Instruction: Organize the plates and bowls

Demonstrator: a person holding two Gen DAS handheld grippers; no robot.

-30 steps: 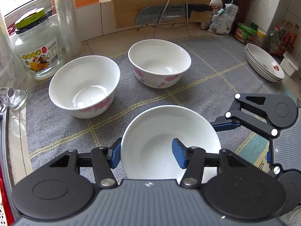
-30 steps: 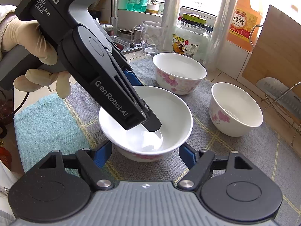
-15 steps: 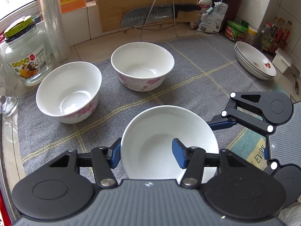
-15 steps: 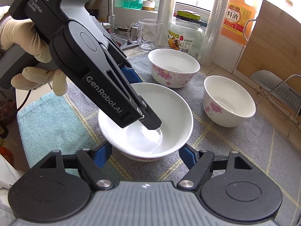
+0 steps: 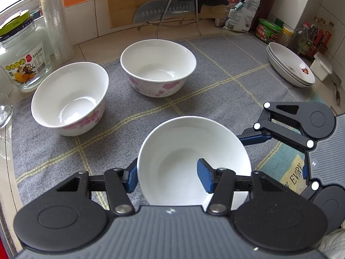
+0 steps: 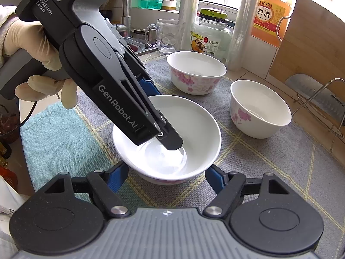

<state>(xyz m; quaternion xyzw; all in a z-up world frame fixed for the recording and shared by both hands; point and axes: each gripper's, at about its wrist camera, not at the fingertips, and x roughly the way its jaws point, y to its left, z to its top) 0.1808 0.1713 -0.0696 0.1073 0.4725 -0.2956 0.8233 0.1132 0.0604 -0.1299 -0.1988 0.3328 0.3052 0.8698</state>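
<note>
Left hand-held gripper [image 5: 167,178] is clamped on the near wall of the front bowl [image 5: 189,157], 1 finger inside and 1 outside, with the bowl on the grey cloth [image 5: 215,82] over the surface; right hand-held gripper [image 6: 166,176] sits part open just beside the same bowl's outer wall, gripping nothing. Step in hand looks like picking up this bowl to nest it. Next move probably calls for lifting it clear and lowering it into 1 of the 2 flowered bowls [image 5: 158,67] behind, while the plate stack [image 5: 291,64] stays at the far right.

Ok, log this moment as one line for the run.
left claw: shut on near bowl rim | right claw: open, beside it | other bowls: two on mat | plates: stacked
</note>
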